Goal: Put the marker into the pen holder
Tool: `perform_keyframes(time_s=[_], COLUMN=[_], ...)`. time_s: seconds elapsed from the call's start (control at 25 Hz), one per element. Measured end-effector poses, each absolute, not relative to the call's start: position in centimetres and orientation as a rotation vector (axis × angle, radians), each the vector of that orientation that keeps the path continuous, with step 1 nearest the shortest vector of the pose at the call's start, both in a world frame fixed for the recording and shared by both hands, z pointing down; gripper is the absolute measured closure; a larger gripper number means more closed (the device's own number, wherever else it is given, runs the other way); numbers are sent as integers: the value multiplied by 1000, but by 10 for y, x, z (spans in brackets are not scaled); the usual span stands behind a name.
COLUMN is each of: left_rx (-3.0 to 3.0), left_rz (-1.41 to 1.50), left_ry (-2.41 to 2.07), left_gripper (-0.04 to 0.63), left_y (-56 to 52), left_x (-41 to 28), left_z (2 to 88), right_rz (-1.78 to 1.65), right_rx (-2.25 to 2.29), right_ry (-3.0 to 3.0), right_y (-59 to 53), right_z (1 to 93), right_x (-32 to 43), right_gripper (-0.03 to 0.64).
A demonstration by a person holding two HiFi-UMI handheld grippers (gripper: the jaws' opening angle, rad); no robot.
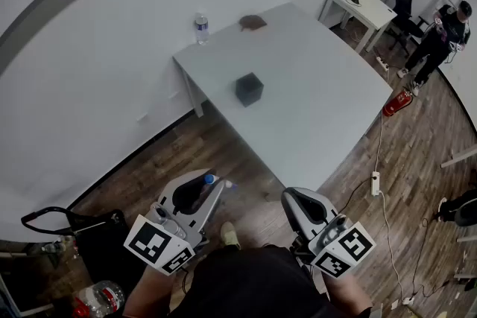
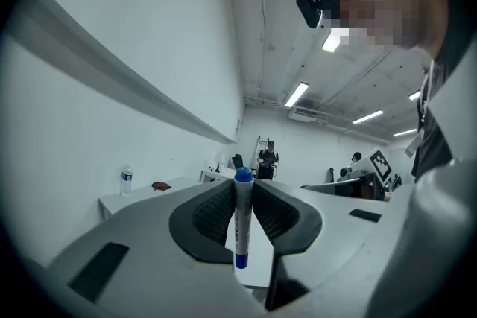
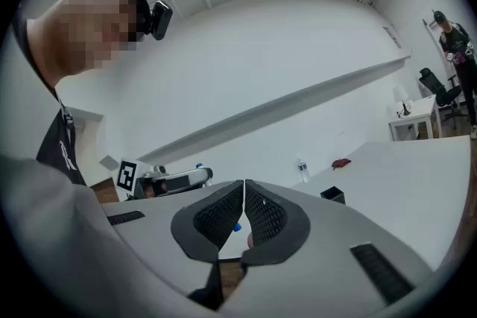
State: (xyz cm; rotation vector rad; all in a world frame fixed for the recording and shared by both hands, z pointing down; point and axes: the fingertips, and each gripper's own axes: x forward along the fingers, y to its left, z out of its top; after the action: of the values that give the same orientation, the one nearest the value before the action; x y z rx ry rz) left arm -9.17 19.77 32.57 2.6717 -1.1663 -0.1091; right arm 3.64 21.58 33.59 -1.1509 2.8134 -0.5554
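Note:
A white marker with blue caps (image 2: 243,218) stands upright between the jaws of my left gripper (image 2: 243,208), which is shut on it. In the head view the marker's blue tip (image 1: 210,179) pokes out of the left gripper (image 1: 200,194), held low in front of the person's body over the floor. The black square pen holder (image 1: 249,88) stands on the white table (image 1: 328,108), well ahead of both grippers. My right gripper (image 3: 244,212) is shut with nothing between its jaws; it hangs beside the left one (image 1: 302,206). The pen holder (image 3: 332,194) is small in the right gripper view.
A water bottle (image 1: 200,27) and a brown-red object (image 1: 253,22) sit at the table's far edge by the wall. A red fire extinguisher (image 1: 396,103) and a power strip (image 1: 375,183) lie on the wood floor at right. A person (image 1: 438,37) stands by a second desk.

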Motion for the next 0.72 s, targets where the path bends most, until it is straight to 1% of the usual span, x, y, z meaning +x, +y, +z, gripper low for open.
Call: perform_keyframes(time_s=[0.2,0.44,0.72], left_rx=[2649,2635,2634], left_rz=[-97,-74,-2], left_ry=[-1153,-1126,-1190], left_gripper=[522,522,522], left_y=[174,138,76], left_x=[-105,-91,-78], left_z=[338,352,358], right_rz=[-581,-633,-621], right_rx=[-1151,-1188,-1104], right_ry=[2842,2824,2811], right_y=[208,185,128], right_z=[338,352,356], right_x=[17,28,39], right_gripper=[601,601,601])
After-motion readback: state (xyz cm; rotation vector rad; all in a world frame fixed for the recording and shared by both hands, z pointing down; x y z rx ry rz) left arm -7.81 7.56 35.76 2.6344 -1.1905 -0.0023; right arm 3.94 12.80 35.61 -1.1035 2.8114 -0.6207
